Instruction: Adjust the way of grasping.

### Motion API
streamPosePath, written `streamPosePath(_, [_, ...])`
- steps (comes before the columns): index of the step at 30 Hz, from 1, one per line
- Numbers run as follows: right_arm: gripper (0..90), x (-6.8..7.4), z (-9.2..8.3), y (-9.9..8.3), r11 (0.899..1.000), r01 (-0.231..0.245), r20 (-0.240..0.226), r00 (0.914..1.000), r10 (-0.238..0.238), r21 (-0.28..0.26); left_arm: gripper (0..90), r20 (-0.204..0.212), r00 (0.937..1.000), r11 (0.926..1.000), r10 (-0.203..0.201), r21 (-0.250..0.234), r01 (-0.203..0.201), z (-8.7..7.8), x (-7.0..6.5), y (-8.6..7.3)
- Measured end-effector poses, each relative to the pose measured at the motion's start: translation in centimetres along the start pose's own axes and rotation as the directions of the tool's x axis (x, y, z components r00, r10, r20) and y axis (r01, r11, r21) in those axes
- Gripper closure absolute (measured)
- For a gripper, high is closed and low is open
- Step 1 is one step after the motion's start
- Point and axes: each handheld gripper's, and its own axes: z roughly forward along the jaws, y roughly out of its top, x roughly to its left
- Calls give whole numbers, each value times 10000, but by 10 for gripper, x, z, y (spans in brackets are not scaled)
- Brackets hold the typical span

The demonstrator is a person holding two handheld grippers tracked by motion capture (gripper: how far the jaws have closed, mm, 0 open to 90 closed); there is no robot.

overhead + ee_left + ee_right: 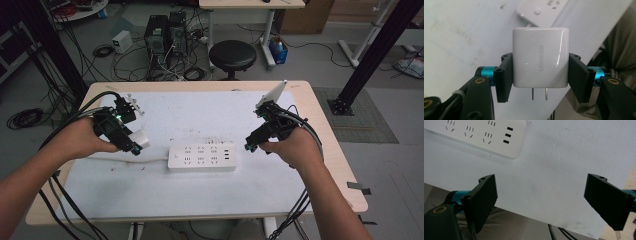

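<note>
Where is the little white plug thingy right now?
The white charger is pinched in the left gripper, held above the table's left side, just left of the white power strip.

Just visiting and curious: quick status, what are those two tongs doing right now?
Left tongs shut on white UGREEN charger, prongs toward camera. Right tongs open, empty. Power strip flat on white mat between them, sockets unobstructed.
</note>
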Motion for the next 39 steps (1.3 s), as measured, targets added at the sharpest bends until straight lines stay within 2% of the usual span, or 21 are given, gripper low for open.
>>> streamPosePath(5, [111,-2,1,0,10000,-73,-18,10000,73,16,424,352,9964,9970,765,-125,-761,4,-4,5])
streamPosePath(7, [111,-3,0,1,9999,-97,-101,9999,96,-31,424,498,9908,9920,1255,-224,-1245,5,-5,6])
streamPosePath(10, [111,-4,1,0,9997,-250,-198,9995,249,-50,424,551,9860,9868,1573,-469,-1548,6,-8,8])
streamPosePath(14, [111,-5,2,0,9993,-361,-311,9989,361,1,425,507,9825,9811,1794,-829,-1748,6,-9,10])
streamPosePath(15, [111,-6,2,0,9991,-433,-331,9985,433,3,425,666,9819,9770,1771,-1326,-1672,6,-10,10])
streamPosePath(16, [111,-7,3,0,9989,-462,-355,9983,460,-31,425,718,9798,9736,1868,-1466,-1749,6,-10,11])
streamPosePath(17, [111,-8,3,0,9989,-463,-362,9983,461,-42,425,677,9786,9705,1943,-1585,-1817,6,-10,11])
streamPosePath(21, [111,-8,4,-1,9987,-500,-464,9977,499,-22,425,844,9674,9554,2388,-1988,-2185,7,-11,12])
streamPosePath(23, [111,-9,4,-1,9985,-552,-526,9971,551,-14,425,835,9648,9486,2494,-2214,-2261,8,-14,12])
streamPosePath(24, [111,-9,4,-1,9985,-552,-526,9971,551,-14,425,835,9648,9486,2494,-2214,-2261,8,-14,12])
streamPosePath(25, [111,-9,4,-1,9986,-534,-560,9970,530,-53,425,984,9572,9383,2724,-2473,-2416,8,-16,13])
streamPosePath(27, [111,-9,3,-2,9978,-656,-642,9958,648,-101,425,1127,9499,9284,2916,-2724,-2527,8,-17,14])
streamPosePath(28, [111,-9,3,-2,9978,-653,-684,9956,645,-107,425,1190,9495,9253,2903,-2878,-2468,8,-19,15])
streamPosePath(30, [111,-9,4,-3,9978,-648,-831,9945,634,-139,424,1288,9392,9155,3184,-2990,-2693,9,-22,17])
streamPosePath(32, [111,-9,4,-3,9966,-811,-1084,9910,791,-142,425,1304,9351,9086,3295,-3129,-2766,12,-26,19])
streamPosePath(34, [111,-9,5,-4,9958,-906,-1296,9876,880,-140,425,1439,9253,8989,3509,-3285,-2898,14,-27,21])
streamPosePath(35, [111,-10,6,-5,9954,-945,-1519,9842,913,-141,425,1499,9227,8963,3553,-3349,-2907,16,-29,22])
streamPosePath(36, [111,-10,6,-5,9954,-945,-1519,9842,913,-141,425,1499,9227,8963,3553,-3349,-2907,16,-29,22])
streamPosePath(37, [111,-10,6,-6,9946,-1031,-1724,9800,991,-144,425,1508,9220,8940,3566,-3418,-2898,19,-30,24])
streamPosePath(38, [111,-13,7,-7,9922,-1231,-2343,9653,1156,-174,424,1491,9209,8934,3601,-3394,-2944,20,-31,24])
streamPosePath(39, [111,-13,7,-8,9906,-1361,-2576,9578,1274,-162,424,1475,9199,8925,3633,-3383,-2983,21,-31,25])
